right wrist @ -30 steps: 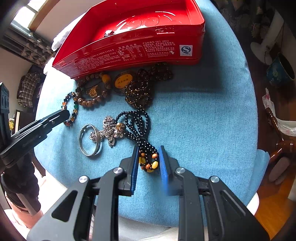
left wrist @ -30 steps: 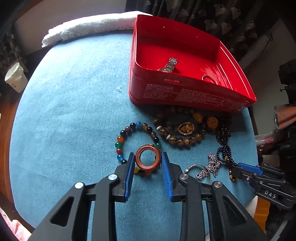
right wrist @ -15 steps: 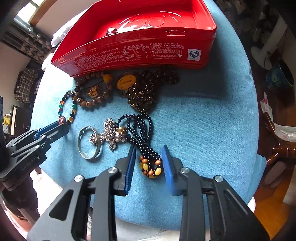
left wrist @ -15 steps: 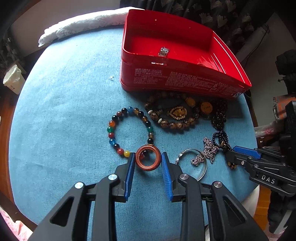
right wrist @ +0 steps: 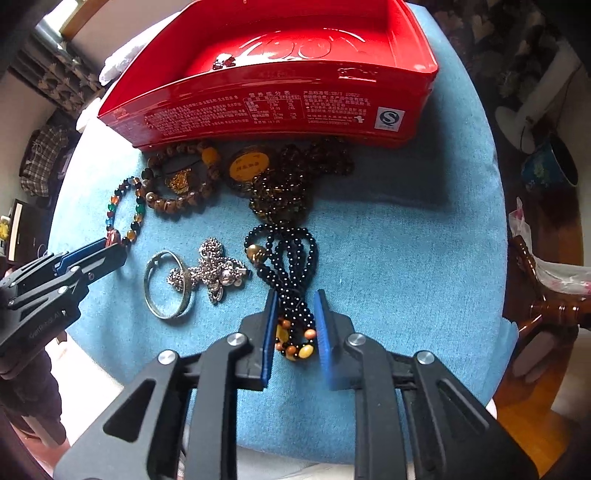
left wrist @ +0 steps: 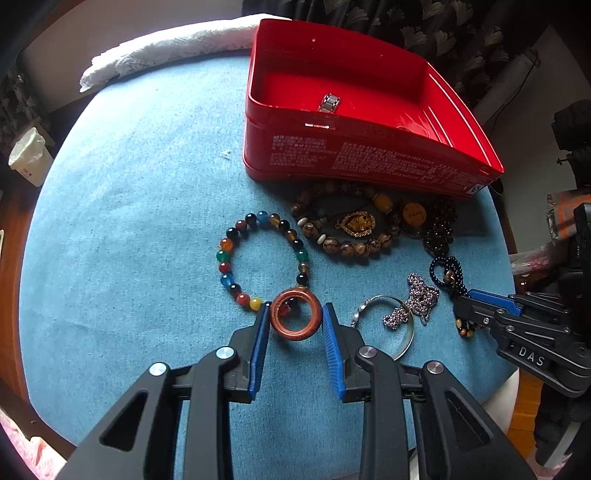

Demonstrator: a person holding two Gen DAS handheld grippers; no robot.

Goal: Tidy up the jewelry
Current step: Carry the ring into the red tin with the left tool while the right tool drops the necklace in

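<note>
My left gripper (left wrist: 295,319) grasps the orange ring (left wrist: 295,314); my right gripper (right wrist: 295,325) is closing around the black beads (right wrist: 293,295), lying lengthwise toward the red tin (right wrist: 280,107) at top of frame.

Wooden floor (right wrist: 524,424), patterned dark curtain (left wrist: 406,26) — daylight

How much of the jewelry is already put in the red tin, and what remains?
Done: one metal watch band lies in the red tin. In hand: the left tongs straddle the orange ring; the right tongs are closing around the black bead strand. Left on the blue cloth: the multicoloured bracelet, brown bracelet, silver bangle, silver chain.
</note>
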